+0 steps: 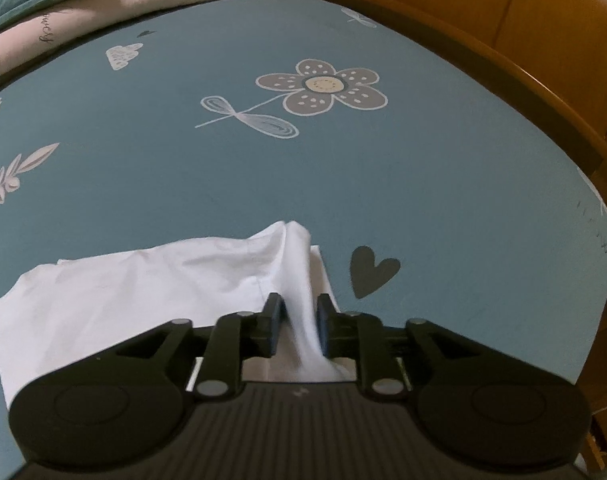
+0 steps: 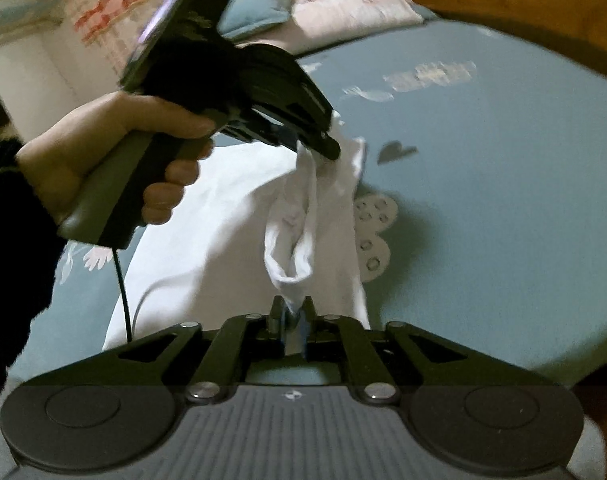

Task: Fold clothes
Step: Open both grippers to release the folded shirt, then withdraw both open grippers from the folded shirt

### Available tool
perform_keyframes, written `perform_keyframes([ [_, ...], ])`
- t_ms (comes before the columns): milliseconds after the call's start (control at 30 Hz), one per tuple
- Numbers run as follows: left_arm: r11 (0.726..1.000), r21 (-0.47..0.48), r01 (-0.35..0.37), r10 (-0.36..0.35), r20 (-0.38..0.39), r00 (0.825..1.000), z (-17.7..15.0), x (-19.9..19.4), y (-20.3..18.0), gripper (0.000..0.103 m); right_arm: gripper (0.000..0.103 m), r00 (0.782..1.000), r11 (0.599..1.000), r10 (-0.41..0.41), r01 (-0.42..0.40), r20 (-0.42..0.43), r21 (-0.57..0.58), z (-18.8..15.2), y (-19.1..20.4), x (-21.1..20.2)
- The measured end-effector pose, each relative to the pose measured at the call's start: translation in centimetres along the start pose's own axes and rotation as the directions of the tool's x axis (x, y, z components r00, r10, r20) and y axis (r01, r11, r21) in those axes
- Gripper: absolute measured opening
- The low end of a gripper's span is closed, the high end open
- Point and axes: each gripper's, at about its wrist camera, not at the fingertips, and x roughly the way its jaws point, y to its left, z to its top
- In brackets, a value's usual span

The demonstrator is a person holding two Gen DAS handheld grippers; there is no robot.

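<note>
We hold one white garment off the bed with two grippers.

Our left gripper (image 1: 299,320) has its fingers pinched on a raised fold of the white garment (image 1: 143,292); our right gripper (image 2: 291,316) is clamped on another bunched edge, so the cloth hangs crumpled between them. The rest lies rumpled on the teal flowered sheet (image 1: 423,184). We count one garment, two grippers and two pillows (image 2: 355,10) near the wooden bed frame (image 1: 515,68).
</note>
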Motion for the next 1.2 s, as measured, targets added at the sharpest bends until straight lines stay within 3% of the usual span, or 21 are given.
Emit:
perform_keyframes([
  [133, 0.998, 0.012, 0.056, -0.056, 0.016, 0.998, 0.3, -0.8, -0.1, 0.031, 0.025, 0.999, 0.997, 0.035, -0.034, -0.011, 0.067, -0.2, -1.1, 0.1],
  [267, 0.993, 0.025, 0.113, -0.114, 0.051, 0.992, 0.2, -3.4, 0.9, 0.041, 0.041, 0.995, 0.985, 0.101, -0.100, 0.004, 0.142, -0.1, -2.2, -0.4],
  [467, 0.992, 0.120, 0.048, -0.060, 0.105, 0.993, -3.6, -8.0, 3.0, 0.058, 0.041, 0.992, 0.967, 0.118, -0.123, 0.036, 0.222, 0.2, -3.9, -0.7],
  [500, 0.991, 0.130, 0.033, -0.047, 0.107, 0.993, -4.7, -8.6, 3.5, 0.061, 0.036, 0.993, 0.968, 0.112, -0.116, 0.034, 0.223, 0.2, -3.9, -0.7],
  [533, 0.990, 0.140, 0.018, -0.033, 0.108, 0.994, -5.8, -9.1, 4.0, 0.061, 0.019, 0.994, 0.968, 0.105, -0.110, 0.032, 0.224, 0.1, -4.0, -0.6],
  [567, 0.989, 0.146, 0.005, -0.020, 0.102, 0.995, -6.8, -9.4, 4.4, 0.061, 0.012, 0.995, 0.969, 0.099, -0.103, 0.030, 0.225, 0.1, -4.1, -0.6],
  [800, 0.981, 0.172, -0.087, 0.070, 0.099, 0.993, -13.1, -11.6, 6.5, 0.061, 0.011, 0.998, 0.970, 0.055, -0.060, 0.026, 0.237, -0.2, -4.6, -0.9],
  [1000, 0.959, 0.243, -0.145, 0.109, 0.156, 0.982, -17.2, -13.7, 6.4, 0.078, 0.023, 0.994, 0.988, -0.070, 0.057, 0.080, 0.146, 0.5, -2.8, -2.7],
  [1100, 0.956, 0.263, -0.129, 0.086, 0.170, 0.982, -19.3, -14.7, 5.9, 0.079, 0.026, 0.985, 0.994, -0.078, 0.065, 0.151, 0.085, 1.2, -1.6, -3.9],
  [1200, 0.967, 0.232, -0.101, 0.060, 0.177, 0.982, -19.4, -14.6, 6.5, 0.079, 0.027, 0.987, 1.000, -0.022, 0.020, 0.162, 0.018, 1.9, 0.1, -3.6],
])
